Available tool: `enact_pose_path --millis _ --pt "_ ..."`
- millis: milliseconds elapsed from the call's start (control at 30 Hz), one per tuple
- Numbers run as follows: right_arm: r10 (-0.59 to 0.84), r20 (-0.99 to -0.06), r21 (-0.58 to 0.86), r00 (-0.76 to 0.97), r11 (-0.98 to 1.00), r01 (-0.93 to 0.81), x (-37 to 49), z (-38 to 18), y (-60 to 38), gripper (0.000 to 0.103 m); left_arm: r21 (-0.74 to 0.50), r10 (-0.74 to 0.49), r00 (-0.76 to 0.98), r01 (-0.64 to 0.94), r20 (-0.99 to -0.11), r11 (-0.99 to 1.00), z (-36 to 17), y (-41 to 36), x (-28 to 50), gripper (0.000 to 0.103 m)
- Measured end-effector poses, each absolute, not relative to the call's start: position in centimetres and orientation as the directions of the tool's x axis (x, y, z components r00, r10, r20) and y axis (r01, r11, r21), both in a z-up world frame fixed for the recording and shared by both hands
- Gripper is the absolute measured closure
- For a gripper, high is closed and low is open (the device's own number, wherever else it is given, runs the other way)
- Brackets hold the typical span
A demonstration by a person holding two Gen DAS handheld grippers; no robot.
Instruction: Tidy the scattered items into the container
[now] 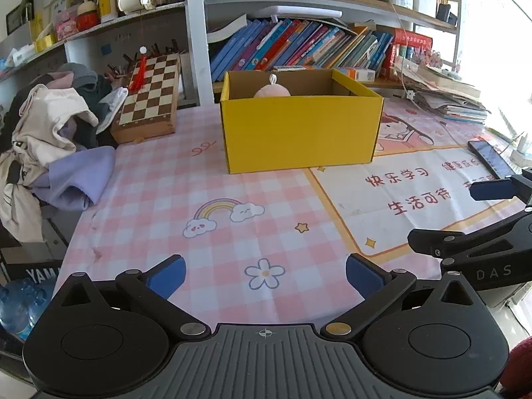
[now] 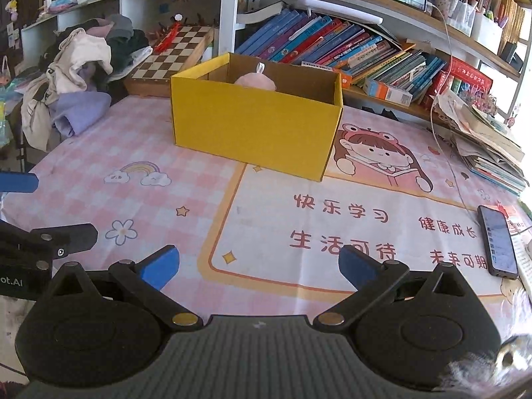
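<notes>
Currently, my tongs: left tongs (image 1: 265,274) and right tongs (image 2: 257,264) both wide, empty.
Done: pink plush (image 1: 272,91) inside yellow box (image 1: 299,133).
Left: nothing loose near box, I judge.

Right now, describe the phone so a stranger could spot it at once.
Start at the yellow box on the pink checked tablecloth. Go to the cloth's right edge, below the stack of papers: the phone lies flat there, a dark slab with its screen lit.
</notes>
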State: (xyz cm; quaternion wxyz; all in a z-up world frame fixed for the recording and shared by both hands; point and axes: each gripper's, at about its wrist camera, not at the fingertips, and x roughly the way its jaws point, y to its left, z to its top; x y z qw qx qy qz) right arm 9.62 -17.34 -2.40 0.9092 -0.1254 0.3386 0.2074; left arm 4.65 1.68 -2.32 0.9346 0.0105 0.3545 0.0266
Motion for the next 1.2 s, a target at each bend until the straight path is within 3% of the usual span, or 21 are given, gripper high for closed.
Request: enact_pose_path --millis 1200 --pt "0.296 -0.675 -0.098 0.676 0.872 -0.480 8.81 -2.47 -17.62 0.000 0.023 0.024 0.750 -0.012 -0.661 1.000 -2.36 0.70 4.06 0.000"
